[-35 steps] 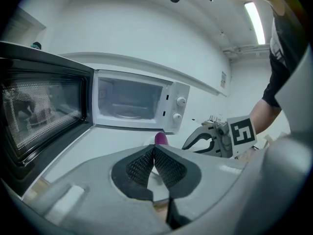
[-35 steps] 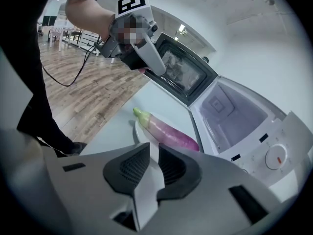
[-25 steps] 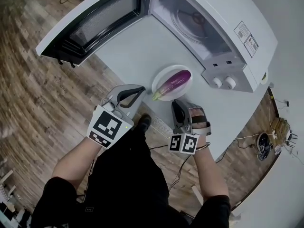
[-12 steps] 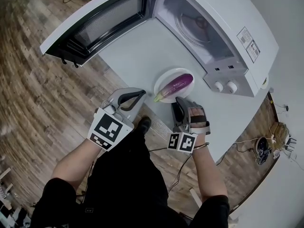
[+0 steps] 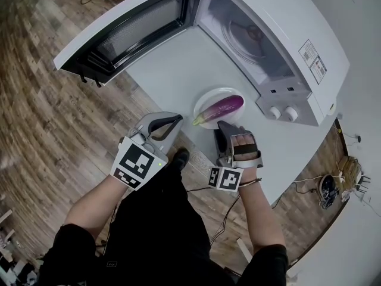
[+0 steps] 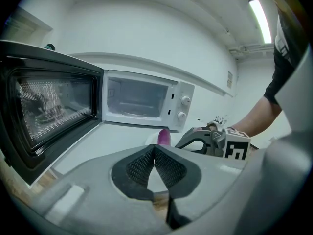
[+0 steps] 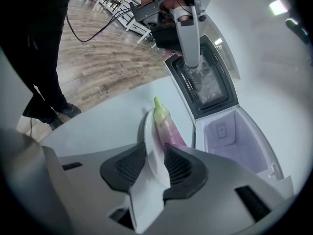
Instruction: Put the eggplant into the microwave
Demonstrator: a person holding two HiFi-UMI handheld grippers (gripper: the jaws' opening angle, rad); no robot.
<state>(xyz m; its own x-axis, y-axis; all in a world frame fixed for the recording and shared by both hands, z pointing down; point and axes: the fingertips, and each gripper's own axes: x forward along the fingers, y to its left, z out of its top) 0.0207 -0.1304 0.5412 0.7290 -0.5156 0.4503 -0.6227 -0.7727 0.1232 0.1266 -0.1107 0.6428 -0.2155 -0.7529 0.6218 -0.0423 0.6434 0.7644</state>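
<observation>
Looking at the eggplant: lying lengthwise on a white plate, green stalk end pointing back toward the person, purple body reaching toward the microwave. Sitting, plate and all, on the white table, just in front of the microwave's control side and outside the cavity. Showing up again in the right gripper view as an eggplant tilting along the plate, and in the left gripper view as a purple tip peeking over the jaws.

Straddling the plate's near rim with the right gripper: jaws having just been opening, now standing wide apart with the thin white rim between the pads, releasing rather than clamping. Reaching short of the eggplant itself.

Hanging the left gripper beside the table's near edge, well left of the plate, jaws pressing together at the tips and grasping nothing, aiming toward the microwave.

Standing wide open behind: the microwave door swinging out to the left, exposing the glass turntable. Showing two white knobs on the front panel. Spreading below it all, a wooden floor.
</observation>
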